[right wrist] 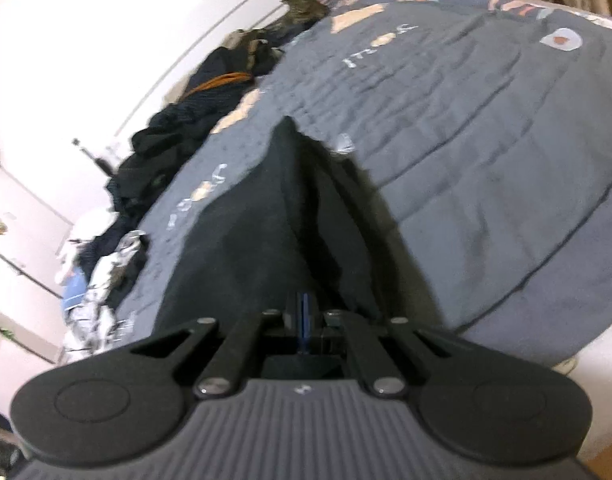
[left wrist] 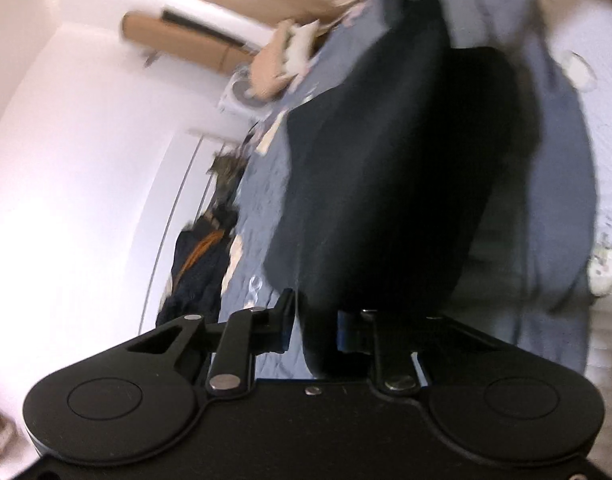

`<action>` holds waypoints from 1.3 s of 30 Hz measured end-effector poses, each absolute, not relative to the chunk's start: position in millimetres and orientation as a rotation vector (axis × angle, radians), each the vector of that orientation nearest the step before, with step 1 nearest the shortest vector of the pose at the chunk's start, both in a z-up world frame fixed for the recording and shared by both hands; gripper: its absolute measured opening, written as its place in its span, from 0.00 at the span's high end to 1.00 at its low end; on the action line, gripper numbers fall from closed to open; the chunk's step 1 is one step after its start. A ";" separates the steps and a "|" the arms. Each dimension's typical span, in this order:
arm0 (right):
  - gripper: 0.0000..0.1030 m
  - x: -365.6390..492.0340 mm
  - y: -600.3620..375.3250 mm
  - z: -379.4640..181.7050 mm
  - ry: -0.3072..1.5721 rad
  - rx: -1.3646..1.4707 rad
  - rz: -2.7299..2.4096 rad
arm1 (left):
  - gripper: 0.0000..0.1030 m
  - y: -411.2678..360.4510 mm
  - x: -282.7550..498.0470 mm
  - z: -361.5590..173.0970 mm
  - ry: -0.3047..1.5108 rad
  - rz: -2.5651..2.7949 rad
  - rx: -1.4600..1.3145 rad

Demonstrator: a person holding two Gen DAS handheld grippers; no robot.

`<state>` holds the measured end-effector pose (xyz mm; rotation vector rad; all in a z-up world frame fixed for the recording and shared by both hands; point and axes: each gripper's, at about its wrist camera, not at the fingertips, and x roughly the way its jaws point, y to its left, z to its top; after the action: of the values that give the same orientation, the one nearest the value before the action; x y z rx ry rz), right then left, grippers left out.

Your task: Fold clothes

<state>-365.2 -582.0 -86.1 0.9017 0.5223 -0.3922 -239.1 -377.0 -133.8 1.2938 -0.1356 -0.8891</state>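
**Folding barely under way: garment gripped, no fold showing**

Gripping dark garment at near edge, stretched over grey bed quilt. Right gripper fingers clenched on cloth; left gripper fingers nipping cloth. Awaiting sorting: clothes heap alongside.

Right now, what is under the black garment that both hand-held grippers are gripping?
The grey quilted bedspread lies under the black garment, showing all around it. Whatever sits directly beneath the cloth is covered, so nothing else can be confirmed there.
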 end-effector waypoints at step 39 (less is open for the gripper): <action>1.00 -341.9 -557.7 -115.8 0.657 0.864 -0.394 | 0.64 -370.9 -238.1 -177.9 -0.174 -0.896 1.447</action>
<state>-341.9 -557.7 -115.8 0.8638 0.6565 -0.3942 -238.1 -370.9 -177.9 1.4468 -0.1742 -0.8960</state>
